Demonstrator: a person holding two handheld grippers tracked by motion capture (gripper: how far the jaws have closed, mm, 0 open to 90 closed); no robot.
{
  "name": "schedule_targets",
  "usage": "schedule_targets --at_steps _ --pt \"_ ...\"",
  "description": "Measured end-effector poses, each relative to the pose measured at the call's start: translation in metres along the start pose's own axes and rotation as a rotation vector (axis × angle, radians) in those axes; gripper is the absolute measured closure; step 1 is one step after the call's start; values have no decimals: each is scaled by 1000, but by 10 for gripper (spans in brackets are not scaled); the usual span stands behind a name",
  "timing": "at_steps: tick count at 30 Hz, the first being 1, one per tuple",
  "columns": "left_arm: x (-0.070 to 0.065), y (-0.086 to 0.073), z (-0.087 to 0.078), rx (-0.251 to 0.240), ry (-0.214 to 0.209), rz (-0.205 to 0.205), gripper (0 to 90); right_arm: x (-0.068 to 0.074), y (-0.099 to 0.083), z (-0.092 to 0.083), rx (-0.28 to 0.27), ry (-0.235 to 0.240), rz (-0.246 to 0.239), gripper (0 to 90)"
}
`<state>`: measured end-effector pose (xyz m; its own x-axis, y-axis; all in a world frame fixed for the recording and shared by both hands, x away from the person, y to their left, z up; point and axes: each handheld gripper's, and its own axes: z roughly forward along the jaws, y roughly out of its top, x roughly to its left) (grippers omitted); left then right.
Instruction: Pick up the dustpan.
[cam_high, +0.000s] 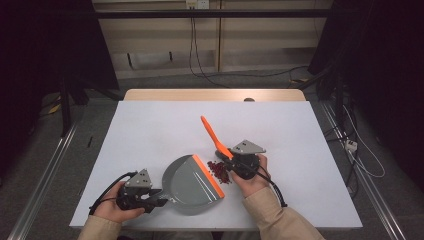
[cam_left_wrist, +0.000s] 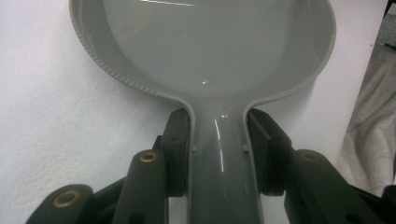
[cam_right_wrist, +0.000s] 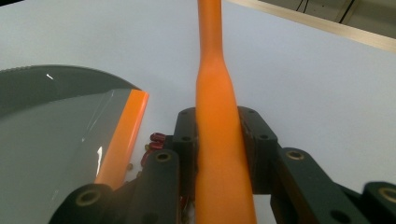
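A white sheet (cam_high: 150, 130) covers the wooden table (cam_high: 215, 94); grey floor, cables (cam_high: 200, 55) and dark frames lie beyond its far edge. Near the front, the left gripper (cam_high: 159, 196) clamps the handle of the grey dustpan (cam_high: 192, 182), whose orange lip faces right. Just beside that lip lie small red bits (cam_high: 219, 171). The right gripper (cam_high: 227, 155) clamps the orange brush handle (cam_high: 212, 132), which slants far-left.

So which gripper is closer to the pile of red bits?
Right. The right gripper, holding the brush, sits beside the red bits; the left gripper is across the dustpan, at its handle.
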<state>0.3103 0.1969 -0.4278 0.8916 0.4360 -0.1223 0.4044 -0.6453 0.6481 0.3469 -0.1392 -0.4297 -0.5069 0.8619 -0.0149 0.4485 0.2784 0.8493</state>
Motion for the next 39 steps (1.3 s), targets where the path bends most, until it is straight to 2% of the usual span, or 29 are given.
schedule_targets --at_steps 3,4,14,16,18,20,21,24,29,31,34,39 --pt "-1 1 0 5 12 2 626 1 0 0 1 3 5 713" --pt "0 1 -1 5 -3 2 627 1 0 0 3 2 5 713" --pt "-1 2 0 11 5 6 627 11 0 0 3 3 -8 711" --pt "-3 3 1 14 -14 18 627 12 -1 0 1 4 -4 711" --pt "-5 4 2 10 -25 15 627 12 -1 0 -1 3 -5 710" --pt "-6 5 1 12 -14 9 627 12 -1 0 -3 1 -3 710" --pt "-6 4 2 5 -24 4 627 12 -1 0 -4 0 -1 710" --pt "-6 4 2 9 -15 -1 628 12 -1 -1 -4 0 1 710" --pt "-7 5 2 8 -26 -3 627 14 -2 0 -3 3 3 709" --pt "-7 5 3 4 -24 -8 627 15 -2 0 -4 10 19 708" --pt "-8 5 4 18 -18 1 627 16 -3 -1 -4 17 30 707" --pt "-8 6 5 12 -26 -4 627 21 -3 -1 -6 14 24 706"
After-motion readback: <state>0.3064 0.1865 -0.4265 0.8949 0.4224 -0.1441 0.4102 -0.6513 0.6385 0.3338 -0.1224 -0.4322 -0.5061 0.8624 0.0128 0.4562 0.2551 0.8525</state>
